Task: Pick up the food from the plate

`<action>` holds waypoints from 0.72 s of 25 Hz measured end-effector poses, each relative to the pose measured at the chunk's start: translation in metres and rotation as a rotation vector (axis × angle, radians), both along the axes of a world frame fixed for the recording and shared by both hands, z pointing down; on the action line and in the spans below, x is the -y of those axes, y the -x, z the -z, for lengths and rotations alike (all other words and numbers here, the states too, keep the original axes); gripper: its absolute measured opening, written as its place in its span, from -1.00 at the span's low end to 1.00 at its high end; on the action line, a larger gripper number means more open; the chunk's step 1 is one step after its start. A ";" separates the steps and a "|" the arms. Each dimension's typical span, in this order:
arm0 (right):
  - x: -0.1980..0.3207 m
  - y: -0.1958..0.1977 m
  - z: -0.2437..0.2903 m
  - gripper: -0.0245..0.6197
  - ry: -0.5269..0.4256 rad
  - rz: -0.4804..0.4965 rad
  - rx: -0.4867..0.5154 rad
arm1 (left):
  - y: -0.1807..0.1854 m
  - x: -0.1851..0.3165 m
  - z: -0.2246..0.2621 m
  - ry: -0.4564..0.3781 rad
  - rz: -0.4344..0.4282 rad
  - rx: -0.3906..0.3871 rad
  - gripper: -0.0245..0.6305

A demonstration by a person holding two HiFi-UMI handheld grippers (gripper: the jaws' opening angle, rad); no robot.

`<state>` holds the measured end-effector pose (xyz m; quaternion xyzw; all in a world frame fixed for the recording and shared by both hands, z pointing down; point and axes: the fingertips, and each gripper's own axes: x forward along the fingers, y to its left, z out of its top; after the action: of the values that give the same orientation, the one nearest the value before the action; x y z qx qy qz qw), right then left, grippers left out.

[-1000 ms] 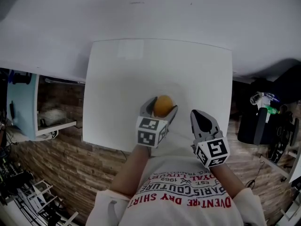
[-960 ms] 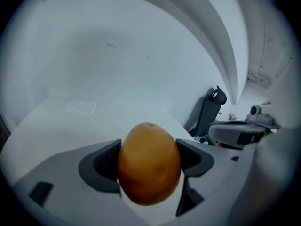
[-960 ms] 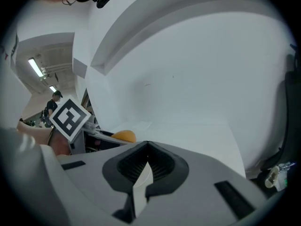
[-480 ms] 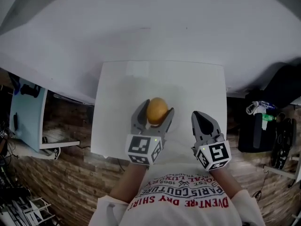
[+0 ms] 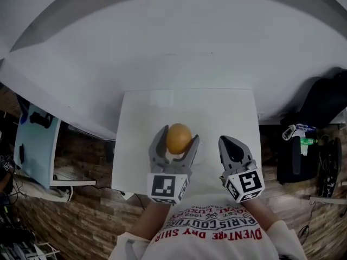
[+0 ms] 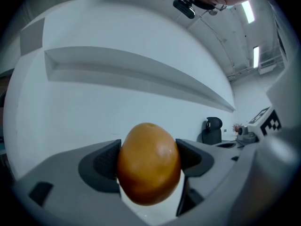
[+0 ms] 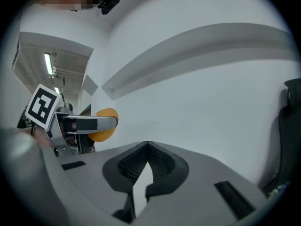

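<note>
An orange, egg-shaped fruit (image 5: 178, 138) is clamped between the two grey jaws of my left gripper (image 5: 179, 137), above the near middle of the small white table (image 5: 135, 145). In the left gripper view the fruit (image 6: 148, 168) fills the gap between the pads and is raised against the white wall. A pale plate rim (image 5: 199, 153) shows faintly just right of the fruit. My right gripper (image 5: 227, 141) hovers over the table's near right, shut with nothing in it; its pads meet at the tips (image 7: 148, 146). From there the fruit (image 7: 107, 126) is visible to the left.
A white wall with a ledge (image 5: 173, 75) stands behind the table. A black bag (image 5: 325, 107) and clutter (image 5: 301, 131) are on the floor at the right. A light blue cabinet (image 5: 35, 145) stands at the left, on a brick-pattern floor (image 5: 81, 210).
The left gripper, still holding the fruit, has swung from a slant to pointing straight ahead. The head view has tilted up, showing more wall. The right gripper has barely moved.
</note>
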<state>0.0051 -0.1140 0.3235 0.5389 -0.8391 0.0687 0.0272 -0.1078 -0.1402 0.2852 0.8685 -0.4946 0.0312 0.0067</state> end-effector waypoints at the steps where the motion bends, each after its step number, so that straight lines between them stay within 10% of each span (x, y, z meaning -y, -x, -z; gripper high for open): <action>1: -0.001 0.000 0.002 -0.90 -0.004 0.003 -0.003 | -0.001 -0.001 0.001 -0.001 0.000 -0.004 0.16; 18: -0.008 -0.003 -0.002 -0.90 0.013 -0.001 -0.017 | -0.015 -0.008 -0.012 0.037 -0.039 0.020 0.17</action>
<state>0.0084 -0.1060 0.3258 0.5398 -0.8380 0.0697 0.0381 -0.0926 -0.1323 0.2971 0.8773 -0.4771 0.0493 0.0172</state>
